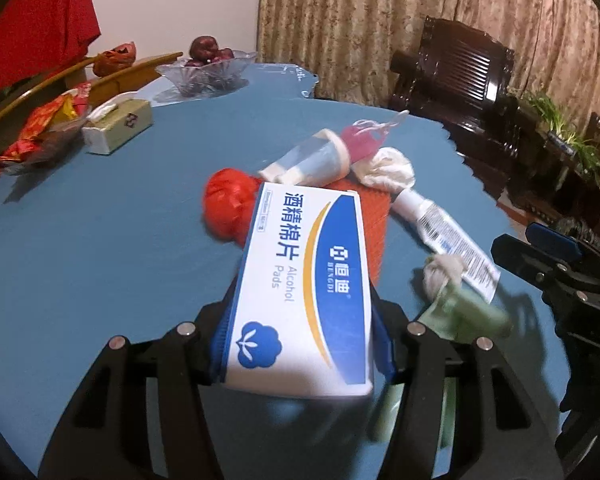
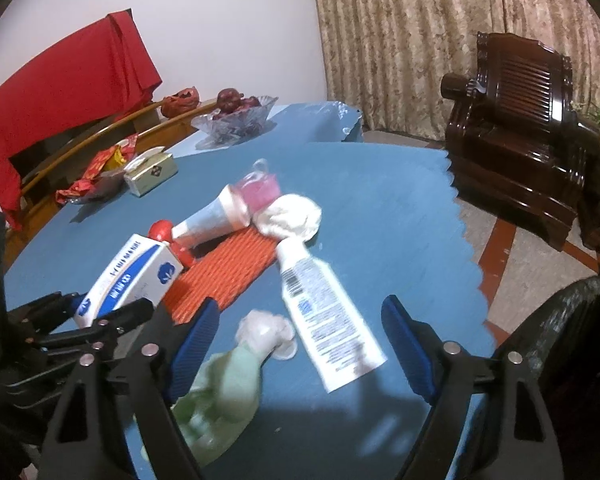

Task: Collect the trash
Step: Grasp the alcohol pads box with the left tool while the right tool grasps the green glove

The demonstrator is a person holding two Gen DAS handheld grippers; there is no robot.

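Trash sits bunched mid-table (image 1: 100, 248), and one piece is already mine: the alcohol pads box (image 1: 300, 280) is pinched by its long sides in my left gripper (image 1: 300, 320), jaws clamped on it and holding it clear of the cloth, probably so it can go to a bin (none in view). Beyond it lie a red bag wad (image 1: 224, 208), a clear cup (image 1: 308, 160) tipped on its side across an orange mesh mat (image 2: 224, 268), a white paper ball (image 2: 292, 216) and a white tube (image 2: 324, 320), all close together.

My right gripper (image 2: 300, 336) has its jaws spread wide and empty, hovering low over the tube and the green wrapper (image 2: 220, 392) with a tissue wad (image 2: 264, 332), likely lining up its own pick. Tissue box (image 1: 118, 126) and fruit bowl (image 1: 208, 70) stand well apart, not trash I think.
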